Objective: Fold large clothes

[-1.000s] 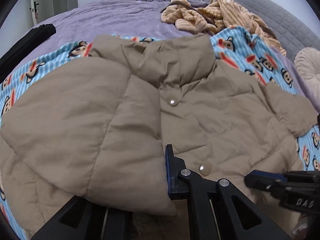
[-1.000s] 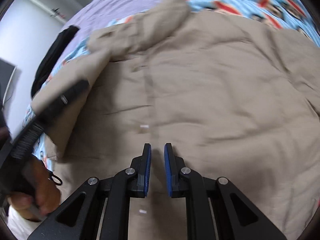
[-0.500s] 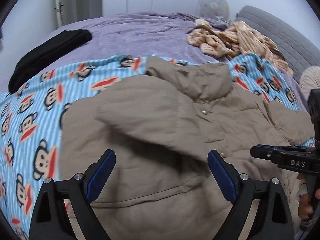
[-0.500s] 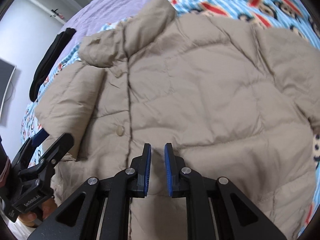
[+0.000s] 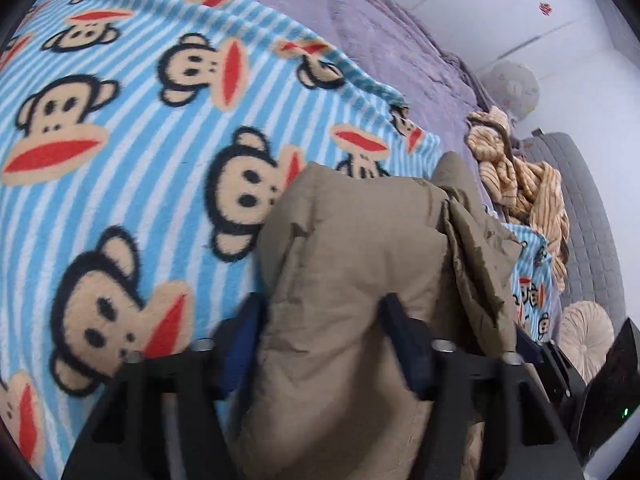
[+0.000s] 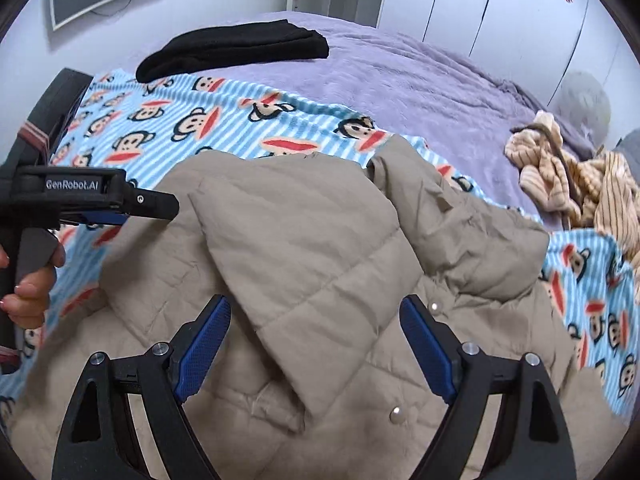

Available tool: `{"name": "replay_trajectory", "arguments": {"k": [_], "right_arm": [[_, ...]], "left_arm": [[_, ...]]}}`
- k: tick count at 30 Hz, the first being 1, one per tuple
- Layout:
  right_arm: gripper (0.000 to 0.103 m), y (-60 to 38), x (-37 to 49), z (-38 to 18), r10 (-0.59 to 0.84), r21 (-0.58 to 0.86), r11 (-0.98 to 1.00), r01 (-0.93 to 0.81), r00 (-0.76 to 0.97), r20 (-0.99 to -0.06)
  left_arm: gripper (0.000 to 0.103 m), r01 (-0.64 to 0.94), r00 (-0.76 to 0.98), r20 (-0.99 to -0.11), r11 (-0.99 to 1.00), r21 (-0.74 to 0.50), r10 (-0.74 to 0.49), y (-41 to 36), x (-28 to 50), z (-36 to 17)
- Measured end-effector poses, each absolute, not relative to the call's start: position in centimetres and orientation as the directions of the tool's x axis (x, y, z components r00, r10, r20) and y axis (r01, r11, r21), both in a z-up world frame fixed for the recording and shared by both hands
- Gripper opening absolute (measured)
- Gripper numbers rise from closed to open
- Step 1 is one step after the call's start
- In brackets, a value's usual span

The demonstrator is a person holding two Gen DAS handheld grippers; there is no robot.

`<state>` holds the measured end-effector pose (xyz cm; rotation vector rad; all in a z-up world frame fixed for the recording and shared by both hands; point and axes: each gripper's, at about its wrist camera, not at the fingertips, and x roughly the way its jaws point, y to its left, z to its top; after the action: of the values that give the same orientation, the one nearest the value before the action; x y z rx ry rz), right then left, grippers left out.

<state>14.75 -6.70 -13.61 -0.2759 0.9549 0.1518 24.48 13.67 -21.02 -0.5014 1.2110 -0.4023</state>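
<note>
While a tan puffer jacket [image 6: 320,280] lies spread on a blue striped monkey-print blanket [image 6: 168,128] over a purple bed [image 6: 400,76], its sleeve folded across the front, the right gripper [image 6: 316,344] hovers above it, fingers wide apart. The left gripper [image 5: 326,344], jaws apart, straddles a bunched fold of jacket at its left edge. A black garment [image 6: 236,48] and striped beige clothing [image 6: 580,180] lie well away from the jacket.
</note>
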Motion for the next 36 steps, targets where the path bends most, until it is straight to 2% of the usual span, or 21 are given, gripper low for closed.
{"name": "replay_trajectory", "arguments": {"k": [1,2,3,4,5,9,11,13,16,18,20,22,24,26,30,32,33,36], "right_arm": [[0.081,-6.6,15.6,-14.1,-0.014,-0.187,0.952,-0.241,0.577,-0.817],[0.053,-7.0,15.6,-14.1,-0.017,-0.181,0.957,-0.228,0.577,-0.816],[0.012,-8.1,15.8,-14.4,-0.005,-0.145,0.968,-0.207,0.56,-0.828],[0.009,-9.6,16.3,-14.6,0.009,-0.093,0.982,-0.163,0.538,-0.843],[0.009,-13.6,15.8,-14.3,0.06,0.051,0.998,-0.031,0.544,-0.837],[0.009,-20.0,13.3,-14.7,0.086,0.205,0.966,0.158,0.553,-0.829],[0.009,-24.4,11.8,-17.1,0.16,0.349,0.889,0.296,0.514,-0.843],[0.009,-27.5,10.2,-20.2,0.237,0.455,0.779,0.431,0.47,-0.85],[0.012,-29.7,8.6,-21.9,0.343,0.585,0.656,0.477,0.503,-0.794],[0.022,-29.9,8.2,-20.9,0.313,0.549,0.688,0.476,0.487,-0.815],[0.03,-30.1,7.4,-19.2,0.221,0.464,0.745,0.479,0.479,-0.85],[0.03,-30.5,6.1,-16.0,0.039,0.32,0.815,0.484,0.505,-0.862],[0.03,-30.8,5.9,-15.0,0.003,0.299,0.825,0.479,0.525,-0.851],[0.03,-31.3,6.5,-13.7,0.004,0.303,0.842,0.447,0.556,-0.831],[0.03,-30.5,10.1,-14.4,0.098,0.343,0.87,0.353,0.558,-0.824],[0.03,-30.1,10.9,-16.0,0.109,0.332,0.875,0.352,0.526,-0.843],[0.03,-29.9,11.0,-17.1,0.11,0.324,0.872,0.367,0.499,-0.86],[0.026,-30.0,10.1,-19.5,0.119,0.318,0.86,0.4,0.449,-0.886]], "left_arm": [[0.043,0.054,0.322,-0.798,0.852,-0.521,-0.509,12.7,24.4,-20.6],[0.041,0.088,0.346,-0.811,0.877,-0.472,-0.471,11.9,24.1,-20.2],[0.038,0.115,0.362,-0.822,0.896,-0.43,-0.441,11.2,23.7,-20.0],[0.038,0.13,0.374,-0.831,0.911,-0.392,-0.412,10.8,23.5,-19.8],[0.038,0.14,0.383,-0.836,0.919,-0.368,-0.393,10.7,23.3,-19.8],[0.038,0.14,0.386,-0.848,0.932,-0.334,-0.362,10.5,23.5,-20.4],[0.039,0.14,0.387,-0.855,0.939,-0.314,-0.344,10.2,23.6,-20.5],[0.05,0.126,0.4,-0.869,0.956,-0.265,-0.293,10.1,23.3,-20.2],[0.052,0.113,0.431,-0.874,0.974,-0.195,-0.225,10.3,22.8,-18.5],[0.052,0.109,0.476,-0.856,0.98,-0.168,-0.2,10.9,22.1,-16.8],[0.052,0.116,0.506,-0.837,0.978,-0.174,-0.209,11.6,21.6,-15.2],[0.052,0.127,0.512,-0.832,0.976,-0.175,-0.216,11.6,21.4,-14.5],[0.052,0.144,0.501,-0.838,0.976,-0.164,-0.215,10.9,21.4,-14.8],[0.052,0.143,0.479,-0.858,0.981,-0.133,-0.186,9.8,21.3,-15.9],[0.053,0.116,0.452,-0.884,0.991,-0.072,-0.117,8.0,20.6,-19.1],[0.06,0.095,0.466,-0.879,0.993,-0.065,-0.102,8.0,20.3,-19.6],[0.068,0.084,0.469,-0.879,0.995,-0.053,-0.086,8.2,20.3,-19.7],[0.07,0.085,0.454,-0.886,0.994,-0.061,-0.094,8.7,20.6,-19.6]]}}
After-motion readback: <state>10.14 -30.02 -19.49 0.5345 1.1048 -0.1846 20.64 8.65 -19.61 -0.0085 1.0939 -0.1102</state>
